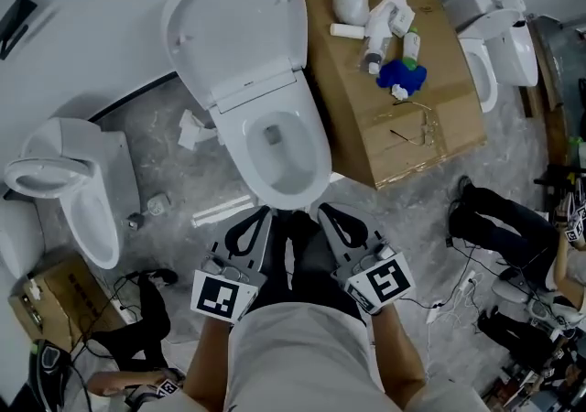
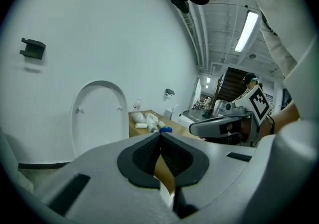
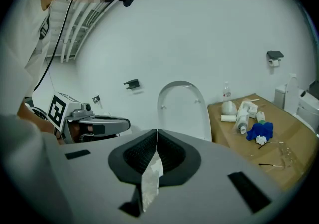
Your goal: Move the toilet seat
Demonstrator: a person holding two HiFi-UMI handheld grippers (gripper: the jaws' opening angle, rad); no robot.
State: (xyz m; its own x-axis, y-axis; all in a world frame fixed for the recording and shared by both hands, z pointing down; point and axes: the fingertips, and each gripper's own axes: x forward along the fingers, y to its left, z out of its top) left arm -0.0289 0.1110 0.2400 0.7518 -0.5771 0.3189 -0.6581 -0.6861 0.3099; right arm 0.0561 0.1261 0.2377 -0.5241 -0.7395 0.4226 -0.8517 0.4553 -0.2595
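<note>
While the left gripper (image 1: 260,215) and right gripper (image 1: 326,213) are hanging pinched together, empty, the toilet seat (image 1: 238,27) is standing raised dead ahead; neither's nearer.

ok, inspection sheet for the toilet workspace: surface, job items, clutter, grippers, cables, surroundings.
Surface: grey mottled stone floor, white scraps lying on it.
Job's things: white ceramic toilet, white oval lid raised against the wall; can't tell whether there is a separate seat ring.
Clutter: brown cardboard box bearing white plastic bottles and a blue cloth.
Grippers: left gripper and right gripper shut, empty, before the toilet.
Cables: black cables lower left; white cable lower right.
Surroundings: more white toilets, left and right.
</note>
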